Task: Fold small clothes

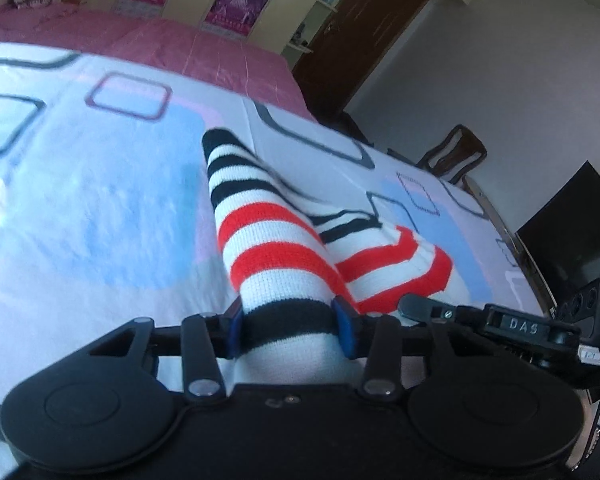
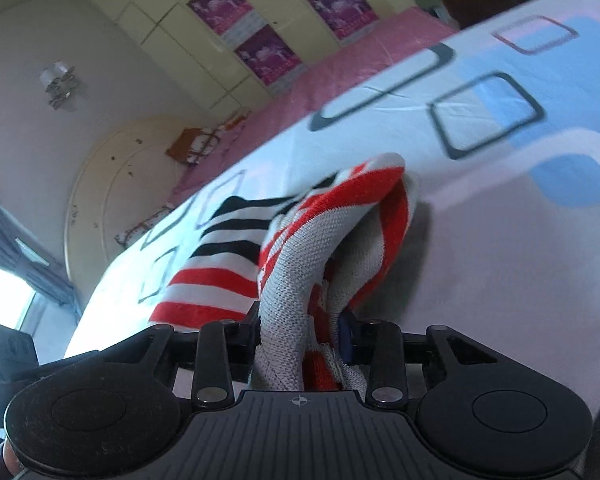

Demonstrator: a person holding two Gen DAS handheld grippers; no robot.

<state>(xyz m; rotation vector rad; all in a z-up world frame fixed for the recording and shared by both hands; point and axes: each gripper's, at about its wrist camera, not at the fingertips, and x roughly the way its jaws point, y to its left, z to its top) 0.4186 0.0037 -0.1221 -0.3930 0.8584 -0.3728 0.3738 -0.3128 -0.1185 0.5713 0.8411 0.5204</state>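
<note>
The striped knit garment (image 1: 276, 248) is a soft, ribbed piece in white with black bands toward its far end and red bands nearer you, and it lies on the bed sheet (image 1: 100, 208), a smooth white cloth printed with pale blue patches and dark rounded rectangles. Your left gripper (image 1: 292, 326) has its blue-padded jaws closed on one tube-shaped end of the garment, right across a black band, with white knit bunching back behind the pads toward the gripper body. From there the tube runs away from you over the sheet, and a second, flatter part folds off to the right toward the sheet's right edge. Your right gripper (image 2: 302, 332) has its jaws pinched on a gathered bunch of the same garment (image 2: 324, 248); here the grey-white inside of the knit shows, rougher in weave, and the fabric rises from the jaws in a twisted hump whose red-striped top curls over. The rest spreads to the left on the sheet (image 2: 520, 240), black stripes farthest off. Beyond the sheet's far edge lies a pink bedspread (image 1: 204, 52).
</note>
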